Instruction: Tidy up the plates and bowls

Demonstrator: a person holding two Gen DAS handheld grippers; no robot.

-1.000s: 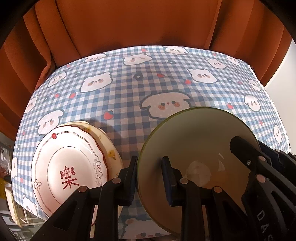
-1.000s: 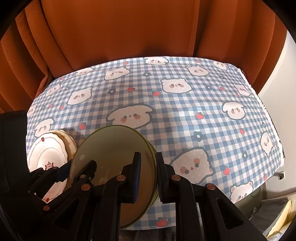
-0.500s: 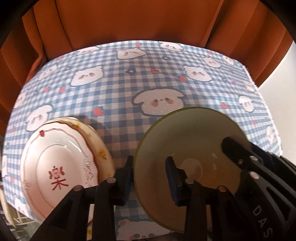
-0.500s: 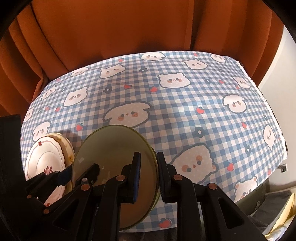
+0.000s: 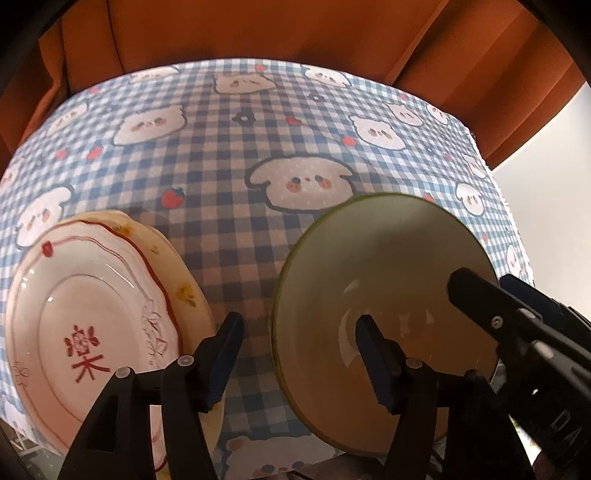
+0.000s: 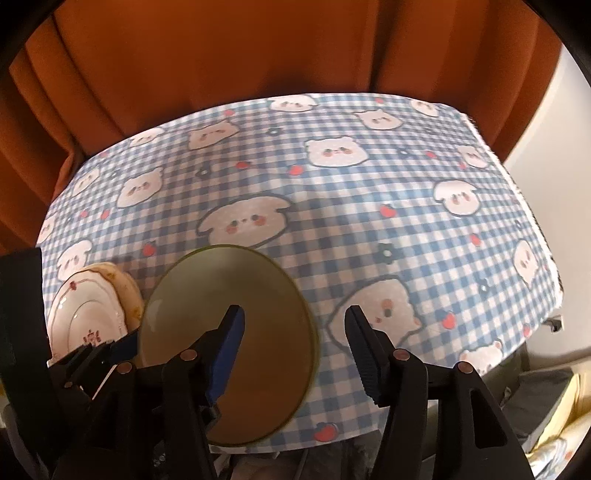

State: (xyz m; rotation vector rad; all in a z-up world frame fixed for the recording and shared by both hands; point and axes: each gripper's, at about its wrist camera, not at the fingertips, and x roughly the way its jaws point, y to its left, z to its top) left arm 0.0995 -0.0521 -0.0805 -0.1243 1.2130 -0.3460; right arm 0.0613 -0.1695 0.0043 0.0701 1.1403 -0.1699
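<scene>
Left wrist view: the left gripper [image 5: 295, 354] points steeply down at a table covered by a blue-and-white checked tablecloth [image 5: 236, 155] printed with cartoon bears, strawberries and flowers. Its jaws are opening. The near-left rim of an olive-green bowl [image 5: 384, 273] sits in the gap between them, and neither pad presses on it. One finger stands outside the bowl, the other reaches inside over its tan interior. At the left edge lies a white plate [image 5: 81, 317] with a red wavy border and a red character in its centre. It rests on top of a cream plate [image 5: 184, 280] with yellow flowers, whose edge shows to the right of it. The right gripper [image 5: 495, 306] enters from the right over the bowl's far rim. An orange curtain [image 5: 280, 33] hangs behind the table.

Right wrist view: the right gripper [image 6: 293, 350] also points down, its jaws opening. The right rim of the green bowl [image 6: 229, 288] lies between the fingers, with a clear gap on each side, so nothing is gripped. The bowl stands near the table's front edge. The stacked plates [image 6: 92, 306] sit just to its left, and the left gripper [image 6: 103, 350] shows at the lower left.
</scene>
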